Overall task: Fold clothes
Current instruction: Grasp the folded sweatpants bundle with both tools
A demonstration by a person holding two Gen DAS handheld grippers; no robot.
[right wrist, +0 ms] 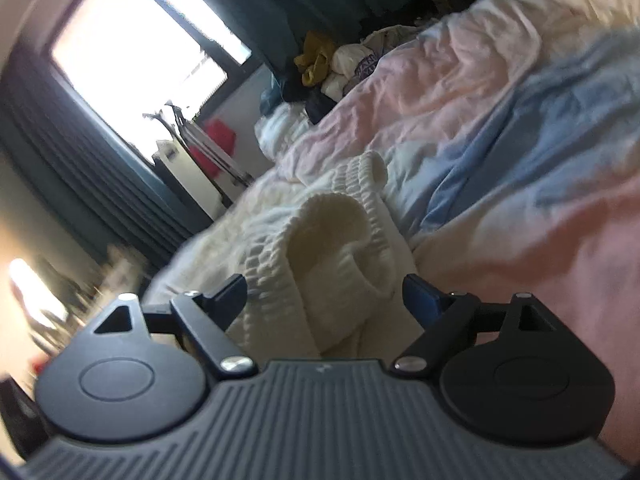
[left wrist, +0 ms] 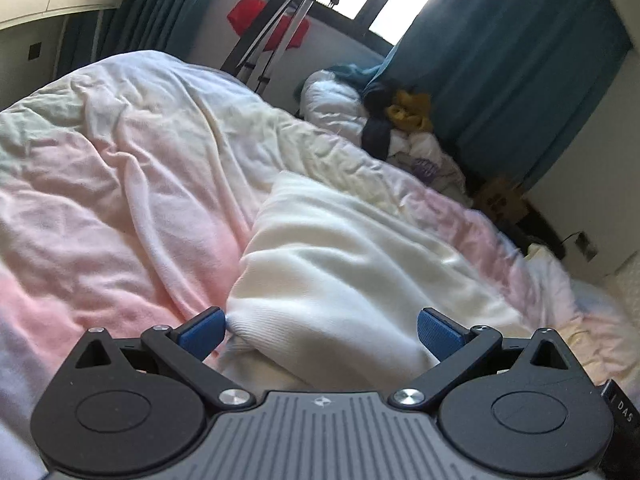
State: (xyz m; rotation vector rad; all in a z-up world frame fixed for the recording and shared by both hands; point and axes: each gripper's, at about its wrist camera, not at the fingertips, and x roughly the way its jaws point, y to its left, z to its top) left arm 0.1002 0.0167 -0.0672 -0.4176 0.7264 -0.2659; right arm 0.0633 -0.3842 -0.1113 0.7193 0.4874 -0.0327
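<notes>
A cream-white knitted sweater [left wrist: 352, 264] lies on the pink and white duvet [left wrist: 120, 184]. My left gripper [left wrist: 322, 330] is open, its blue pads [left wrist: 202, 330] wide apart on either side of the sweater's near ribbed edge, low over the bed. In the right wrist view the same sweater [right wrist: 320, 248] shows its ribbed cuff or collar opening. My right gripper [right wrist: 324, 296] is open, its fingers straddling that knitted part without pinching it. The view is tilted and blurred.
A pile of clothes [left wrist: 400, 120] with a yellow item lies at the bed's far end, also in the right wrist view [right wrist: 320, 60]. A drying rack [left wrist: 276, 28] with red cloth stands by the window. Teal curtains [left wrist: 520, 72] hang behind. A cardboard box [left wrist: 500, 196] sits on the floor.
</notes>
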